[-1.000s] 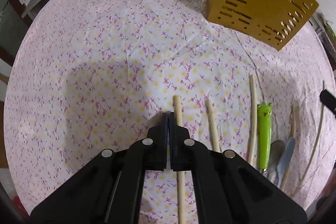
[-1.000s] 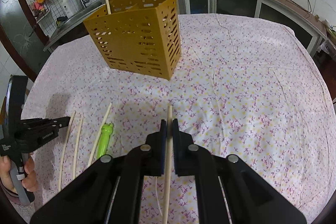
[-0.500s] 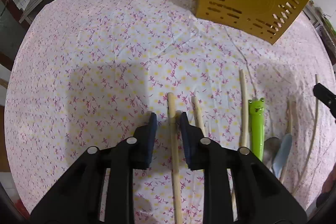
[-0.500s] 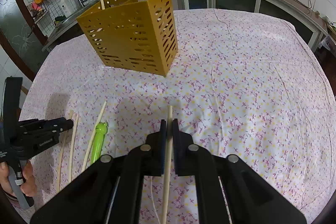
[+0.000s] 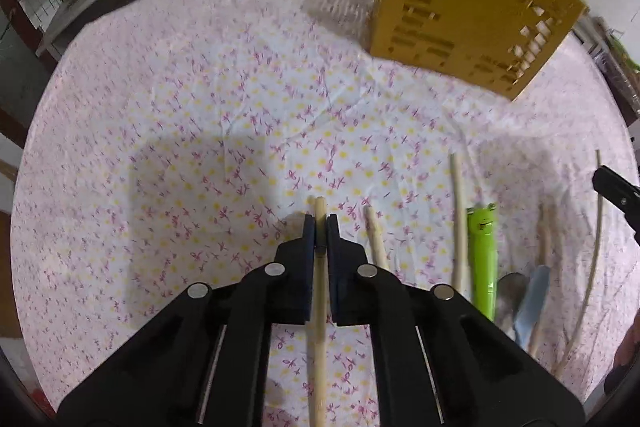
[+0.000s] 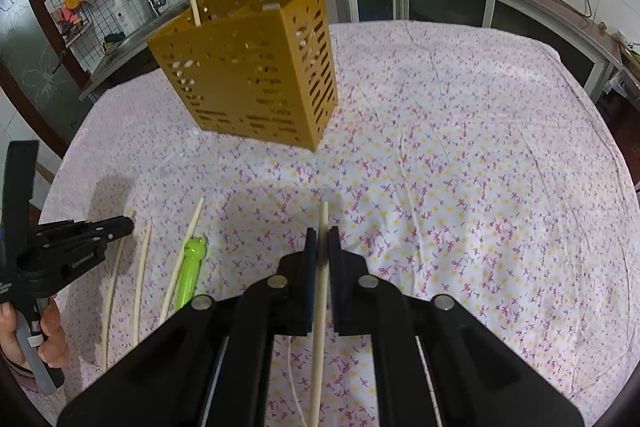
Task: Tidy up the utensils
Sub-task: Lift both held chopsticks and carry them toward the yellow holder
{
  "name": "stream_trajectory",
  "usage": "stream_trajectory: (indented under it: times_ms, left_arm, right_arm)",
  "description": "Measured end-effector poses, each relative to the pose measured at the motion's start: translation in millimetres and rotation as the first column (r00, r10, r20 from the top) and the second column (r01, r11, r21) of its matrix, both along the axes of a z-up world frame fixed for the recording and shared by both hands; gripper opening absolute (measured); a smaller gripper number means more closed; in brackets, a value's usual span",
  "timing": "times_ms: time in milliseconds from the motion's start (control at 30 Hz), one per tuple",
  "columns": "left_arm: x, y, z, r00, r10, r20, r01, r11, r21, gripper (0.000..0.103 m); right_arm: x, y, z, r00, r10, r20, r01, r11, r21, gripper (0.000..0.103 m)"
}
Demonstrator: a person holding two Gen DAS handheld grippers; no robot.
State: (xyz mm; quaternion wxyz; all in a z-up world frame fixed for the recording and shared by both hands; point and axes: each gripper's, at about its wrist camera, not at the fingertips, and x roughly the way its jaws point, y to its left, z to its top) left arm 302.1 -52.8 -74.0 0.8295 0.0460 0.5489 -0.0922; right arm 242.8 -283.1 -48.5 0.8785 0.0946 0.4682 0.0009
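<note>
Left claw [image 5: 320,227] was spread around the thicker chopstick [image 5: 319,307] a moment ago and has now pinched it, flat on the worktop [image 5: 200,127]. Right claw [image 6: 321,239] is clamped on a thin chopstick [image 6: 320,307], both ready for the yellow holder [image 6: 256,75].

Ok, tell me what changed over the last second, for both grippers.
The left gripper, shut beside a chopstick on the cloth, opened around it and closed on it. The right gripper kept its grip on its own chopstick. The yellow holder and the loose utensils, including the green frog handle, stayed put.
</note>
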Motion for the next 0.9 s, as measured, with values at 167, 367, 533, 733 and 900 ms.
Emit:
stream_trajectory:
  times_ms: [167, 367, 533, 733, 900]
  left_arm:
    - [-14, 6, 47, 0.988, 0.009, 0.156, 0.002, 0.998, -0.069, 0.004]
    - [-29, 8, 113, 0.912, 0.026, 0.409, 0.034, 0.99, -0.14, 0.004]
    - [-24, -3, 136, 0.873, 0.025, 0.486, 0.062, 0.985, -0.162, 0.004]
    - [-19, -18, 156, 0.843, 0.045, 0.537, 0.063, 0.981, -0.182, 0.004]
    - [-11, -28, 183, 0.818, 0.052, 0.573, 0.079, 0.976, -0.202, 0.004]
  right_arm:
    - [-5, -1, 22, 0.997, -0.009, 0.079, 0.008, 1.0, 0.011, 0.006]
    - [-9, 5, 55, 0.977, -0.013, 0.212, 0.016, 1.0, -0.013, 0.006]
    - [-9, 7, 85, 0.939, -0.026, 0.344, 0.035, 0.999, -0.02, 0.006]
    - [-8, 8, 119, 0.881, -0.033, 0.471, 0.061, 0.997, -0.046, 0.006]
    - [0, 14, 150, 0.842, -0.018, 0.539, 0.067, 0.995, -0.072, 0.006]
